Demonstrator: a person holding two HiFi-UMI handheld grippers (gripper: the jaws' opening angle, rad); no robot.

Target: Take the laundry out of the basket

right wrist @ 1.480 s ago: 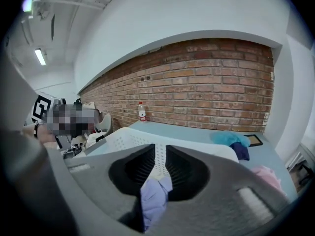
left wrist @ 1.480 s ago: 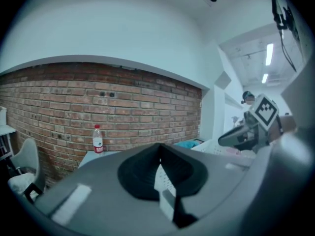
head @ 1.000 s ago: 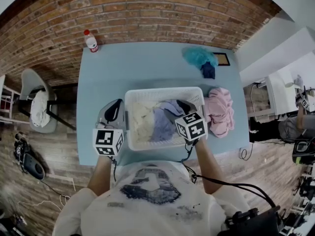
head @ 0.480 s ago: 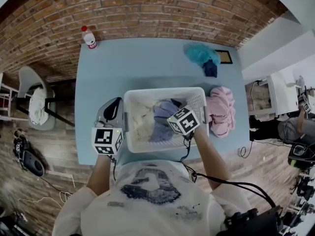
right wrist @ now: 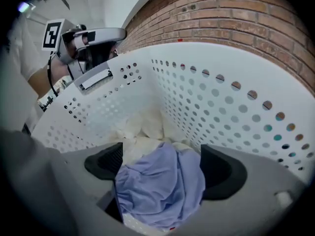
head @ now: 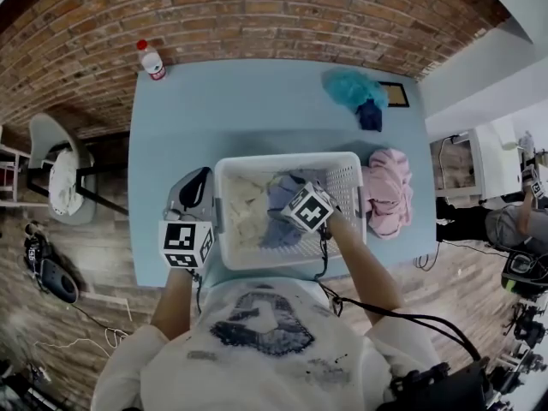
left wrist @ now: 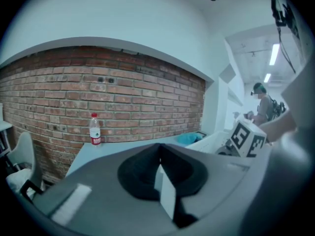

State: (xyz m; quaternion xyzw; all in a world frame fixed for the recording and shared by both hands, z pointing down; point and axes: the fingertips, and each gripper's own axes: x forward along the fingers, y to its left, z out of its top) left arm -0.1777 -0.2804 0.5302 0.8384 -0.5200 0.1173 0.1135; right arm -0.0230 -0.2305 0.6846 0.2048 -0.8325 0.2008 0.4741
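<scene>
1. Laundry point(right wrist: 140, 132) lies heaped in the bottom of the basket, and its blue garment point(right wrist: 162, 186) bulges up between the jaws of the right gripper point(right wrist: 165, 168)
2. Those jaws stand wide apart and have just been opening; the dark pads point(right wrist: 224, 173) sit on either side of the blue cloth and are not closed on it
3. Behind the blue garment a cream garment point(right wrist: 135, 144) is crumpled against the perforated white wall of the basket point(right wrist: 221, 107)
4. The left gripper point(left wrist: 158, 154) has its jaws pressed together with nothing between them; in the head view it hangs just outside the basket's left wall, above the table
5. The basket sits on the near half of a light blue table point(head: 257, 110), and the right gripper points steeply down into it from the near right side
6. A pink pile point(head: 387, 191) rests on the table against the basket's right wall
7. Farther back on the right lie a teal cloth point(head: 347, 88) and a dark blue piece point(head: 370, 116), touching each other
8. A bottle point(head: 152, 61) with a red cap stands upright at the far left corner, near the brick wall point(head: 257, 15)
</scene>
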